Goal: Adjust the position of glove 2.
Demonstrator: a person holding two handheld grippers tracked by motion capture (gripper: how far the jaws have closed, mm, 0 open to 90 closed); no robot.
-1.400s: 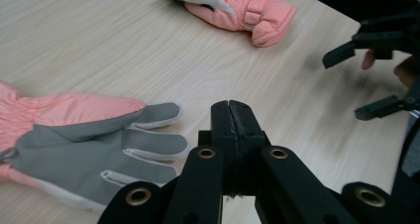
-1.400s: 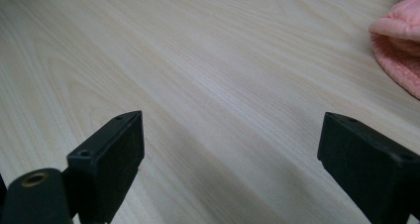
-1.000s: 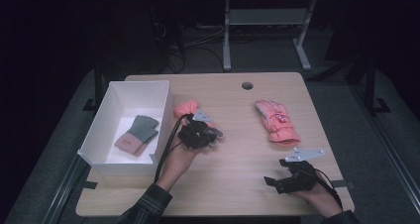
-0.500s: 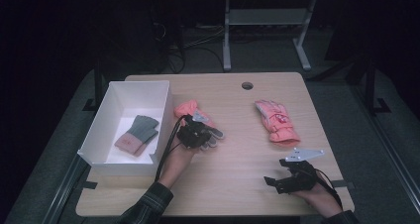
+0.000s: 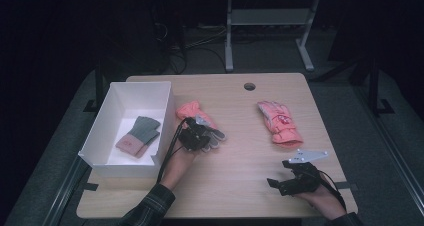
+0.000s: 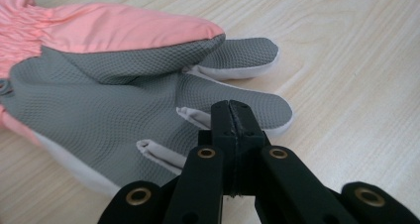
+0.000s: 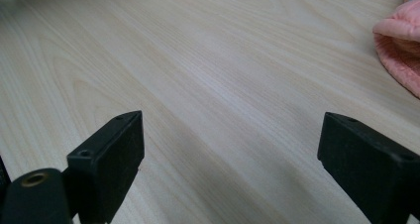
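At the pale wooden worktop (image 5: 235, 136), the left tongs (image 6: 232, 107) lay clenched over a padded pink winter glove with a grey textured palm (image 6: 114, 95) — jaws pressed flat together above its fingers, with whether any fabric was pinched between them hidden by the jaws themselves. In the high view the same left tongs (image 5: 199, 136) sat on that glove (image 5: 192, 112), which rested palm-up just beside the open white cardboard box (image 5: 107, 158); inside the box lay a smaller knitted glove in grey with a dusty-pink cuff (image 5: 138, 135).

The right tongs (image 7: 228, 149) stood released, jaws wide apart over bare wood, idle near the worktop's front edge (image 5: 295, 178). A second pink padded glove (image 5: 278, 122) lay well apart from them, toward the far right.

The glove looked light, soft and limp — likely to sag and fold once lifted, never to break. Its pink shell seemed smooth and probably slippery, while the dimpled grey palm promised better purchase. A sound hold would likely be a pinch across a thick fold, at the gathered cuff or through the palm near the finger roots, rather than on a single flat fingertip, which could slide free.
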